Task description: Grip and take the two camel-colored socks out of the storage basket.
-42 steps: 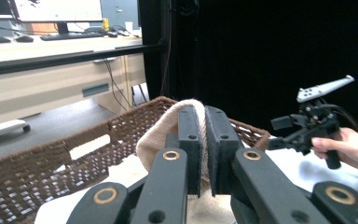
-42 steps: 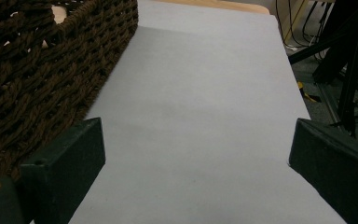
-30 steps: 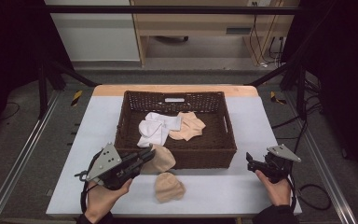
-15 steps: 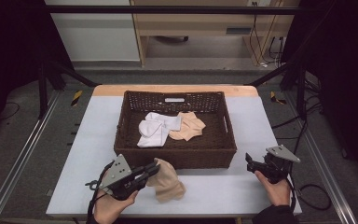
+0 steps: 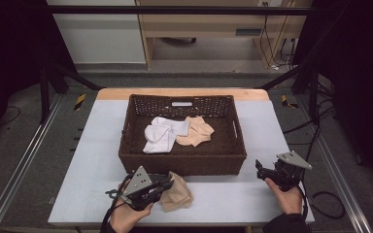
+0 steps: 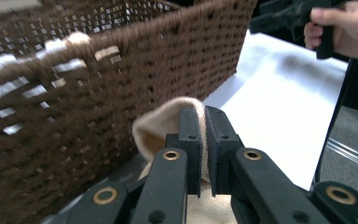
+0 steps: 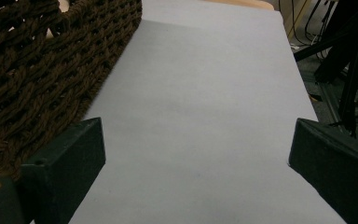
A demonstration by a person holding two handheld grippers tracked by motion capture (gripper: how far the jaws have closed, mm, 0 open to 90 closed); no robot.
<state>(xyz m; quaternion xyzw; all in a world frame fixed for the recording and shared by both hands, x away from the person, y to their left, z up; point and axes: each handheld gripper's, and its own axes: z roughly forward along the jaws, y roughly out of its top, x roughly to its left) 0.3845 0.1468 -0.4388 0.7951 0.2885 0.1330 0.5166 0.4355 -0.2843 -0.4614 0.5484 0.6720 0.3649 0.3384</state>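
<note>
Beige sock (image 5: 177, 198) is lying on the table (image 5: 233, 199) just in front of the wicker basket (image 5: 182, 162), pinched by the left gripper (image 5: 167, 184). Right gripper (image 5: 261, 170) is hovering near the basket's right corner, jaws spread wide, holding nothing.

Two handheld black grippers, pretty chunky

Left gripper (image 5: 167, 183) and right gripper (image 5: 260, 167) carry grey triangular plates; brass rivets on the jaw arms, black cables, maybe dark sleeves.
</note>
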